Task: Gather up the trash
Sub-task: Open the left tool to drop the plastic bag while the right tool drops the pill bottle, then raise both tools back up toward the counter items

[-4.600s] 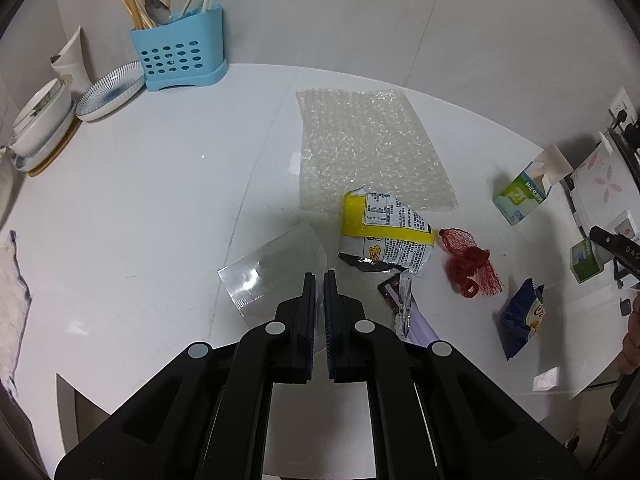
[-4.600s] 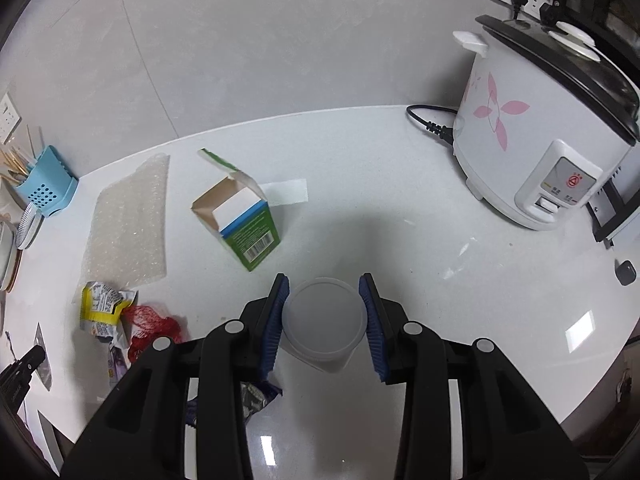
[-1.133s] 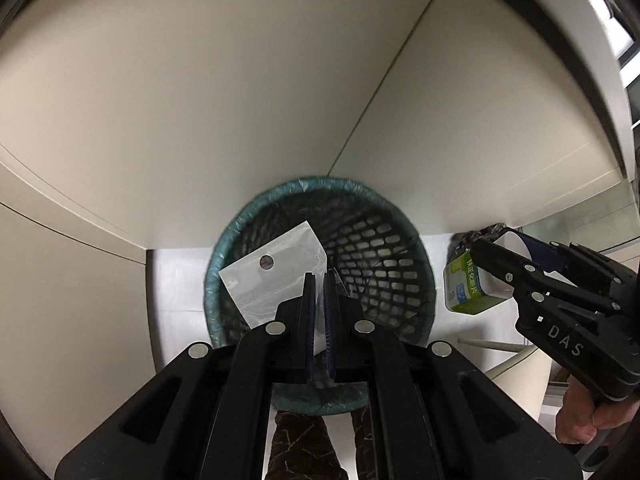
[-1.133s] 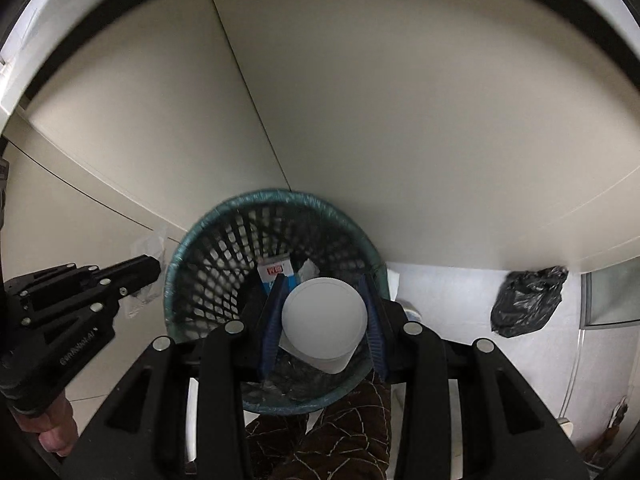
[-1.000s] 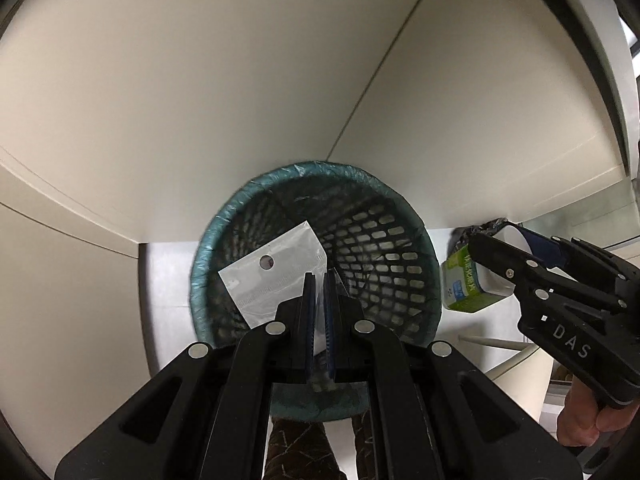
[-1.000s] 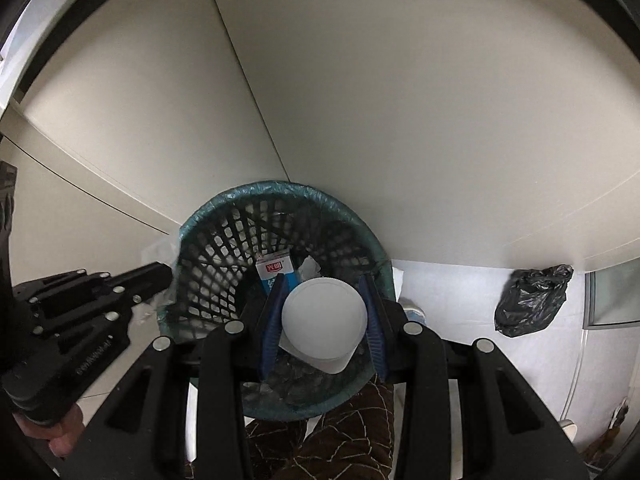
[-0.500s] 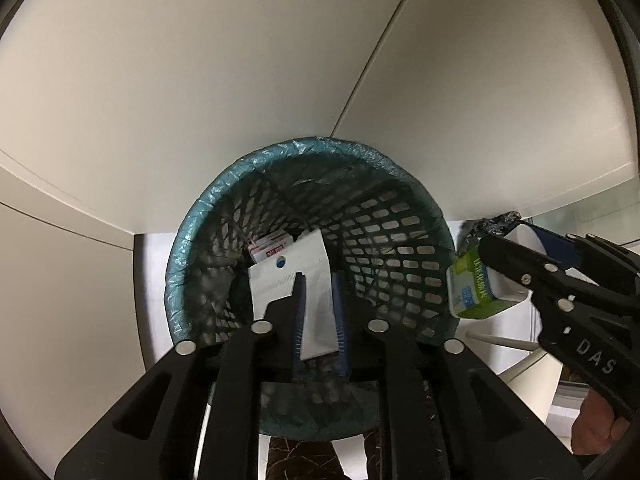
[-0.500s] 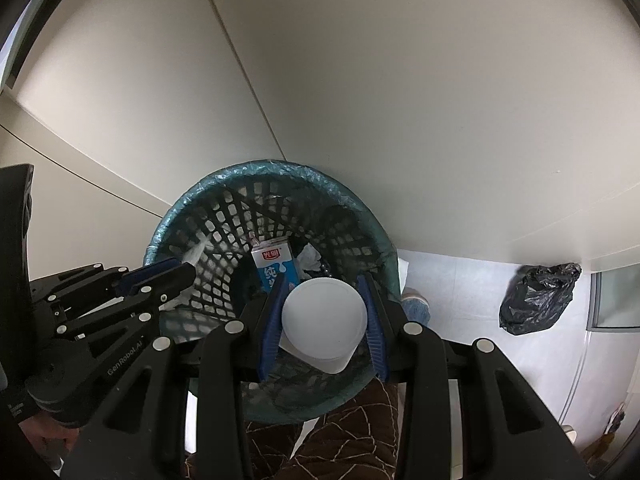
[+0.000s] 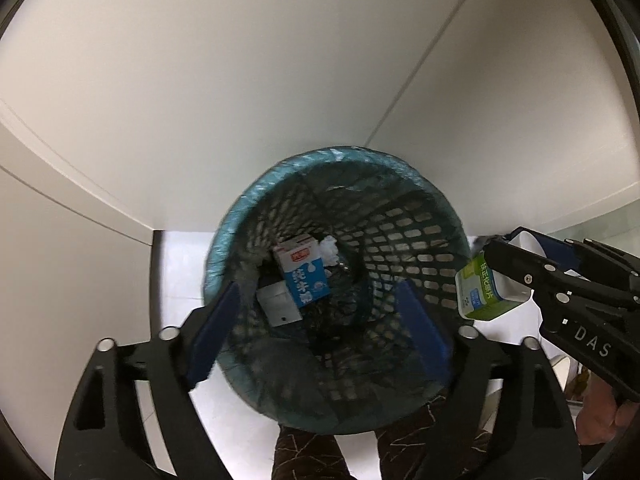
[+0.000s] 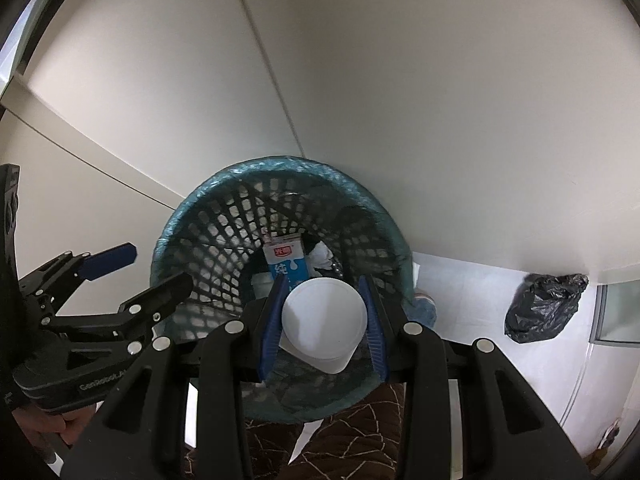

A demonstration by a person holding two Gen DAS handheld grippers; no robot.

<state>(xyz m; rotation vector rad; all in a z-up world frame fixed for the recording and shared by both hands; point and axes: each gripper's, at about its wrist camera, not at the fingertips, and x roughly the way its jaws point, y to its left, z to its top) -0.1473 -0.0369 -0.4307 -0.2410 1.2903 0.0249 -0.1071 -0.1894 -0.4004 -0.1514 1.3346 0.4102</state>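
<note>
A teal mesh trash basket (image 9: 240, 216) stands on the floor below both grippers; it also shows in the right wrist view (image 10: 192, 204). My left gripper (image 9: 316, 324) is open and empty above its rim. The clear plastic sheet (image 9: 278, 306) lies inside beside a blue and white milk carton (image 9: 302, 276). My right gripper (image 10: 322, 320) is shut on a white plastic cup (image 10: 324, 320) with a green label (image 9: 478, 294), held over the basket's right edge.
A black trash bag (image 10: 544, 308) lies on the white floor at the right. Cream cabinet panels (image 9: 280, 80) rise behind the basket. The person's brown patterned trousers (image 10: 352, 440) show at the bottom.
My left gripper opened wide and the clear plastic sheet dropped into the basket. Both grippers came lower toward the basket. My right gripper still holds the cup.
</note>
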